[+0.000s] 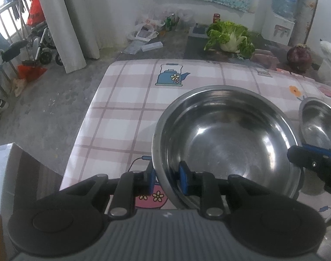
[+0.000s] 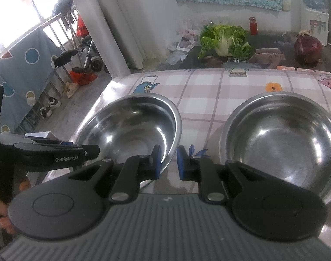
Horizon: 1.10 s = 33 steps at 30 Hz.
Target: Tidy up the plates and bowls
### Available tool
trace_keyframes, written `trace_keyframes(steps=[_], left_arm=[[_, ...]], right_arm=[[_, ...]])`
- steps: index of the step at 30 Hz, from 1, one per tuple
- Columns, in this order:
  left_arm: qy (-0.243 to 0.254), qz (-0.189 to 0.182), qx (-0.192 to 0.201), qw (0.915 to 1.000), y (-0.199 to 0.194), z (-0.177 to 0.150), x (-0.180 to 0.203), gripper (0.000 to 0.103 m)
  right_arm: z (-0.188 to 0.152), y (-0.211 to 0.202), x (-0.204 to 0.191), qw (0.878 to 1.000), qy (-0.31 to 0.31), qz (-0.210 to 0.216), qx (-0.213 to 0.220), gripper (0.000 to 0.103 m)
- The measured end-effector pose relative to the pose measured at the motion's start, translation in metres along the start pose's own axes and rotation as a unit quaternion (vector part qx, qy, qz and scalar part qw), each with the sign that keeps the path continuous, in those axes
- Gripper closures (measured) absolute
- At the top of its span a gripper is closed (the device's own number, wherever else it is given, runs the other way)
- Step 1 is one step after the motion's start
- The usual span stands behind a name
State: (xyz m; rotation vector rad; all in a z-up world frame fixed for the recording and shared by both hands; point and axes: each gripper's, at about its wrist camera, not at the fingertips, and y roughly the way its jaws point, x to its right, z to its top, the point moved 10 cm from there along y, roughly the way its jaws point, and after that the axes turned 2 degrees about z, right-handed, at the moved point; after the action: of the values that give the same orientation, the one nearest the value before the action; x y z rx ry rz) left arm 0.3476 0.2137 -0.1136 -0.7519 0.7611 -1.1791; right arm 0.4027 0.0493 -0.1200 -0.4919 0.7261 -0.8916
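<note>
A large steel bowl (image 1: 226,139) sits near the left end of the checked tablecloth (image 1: 122,108). My left gripper (image 1: 166,178) is shut on its near rim, one blue pad inside and one outside. In the right wrist view the same bowl (image 2: 126,130) looks tilted, and my right gripper (image 2: 169,163) is shut on its right rim, which runs between the pads. The left gripper (image 2: 87,150) reaches in from the left there. A second steel bowl (image 2: 283,139) stands apart on the right, also seen as the bowl (image 1: 318,126) at the left view's edge.
Beyond the table lie a green cabbage (image 1: 228,37), a dark red vegetable (image 1: 299,56) and a water dispenser (image 1: 281,21). The table's left edge drops to a concrete floor (image 1: 45,108). A person's hand (image 2: 4,215) holds the left gripper's handle.
</note>
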Motion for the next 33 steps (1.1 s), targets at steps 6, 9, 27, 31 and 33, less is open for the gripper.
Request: trace_keyframes(steps=[6,9,27,31,33], left_arm=[[0.002,-0.002,0.015,0.9999,-0.020,0.007,0.006,0.080],[0.004,-0.005,0.025,0.9997,-0.032,0.012,0.011,0.080],[0.045,-0.048,0.059,0.9961,-0.073,0.040,0.100,0.080],[0.058,-0.060,0.059,0.9948,-0.070,0.042,0.127,0.080],[0.062,-0.066,0.054,0.9944,-0.066,0.041,0.141,0.080]], right_arm=[[0.005,-0.018,0.000,1.000,0.007,0.004,0.010,0.089],[0.008,-0.027,0.003,1.000,0.012,0.006,0.016,0.088],[0.022,-0.107,0.065,0.996,0.053,-0.026,0.065,0.087],[0.020,-0.122,0.090,0.995,0.062,-0.041,0.071,0.086],[0.018,-0.126,0.102,0.994,0.066,-0.047,0.072,0.086]])
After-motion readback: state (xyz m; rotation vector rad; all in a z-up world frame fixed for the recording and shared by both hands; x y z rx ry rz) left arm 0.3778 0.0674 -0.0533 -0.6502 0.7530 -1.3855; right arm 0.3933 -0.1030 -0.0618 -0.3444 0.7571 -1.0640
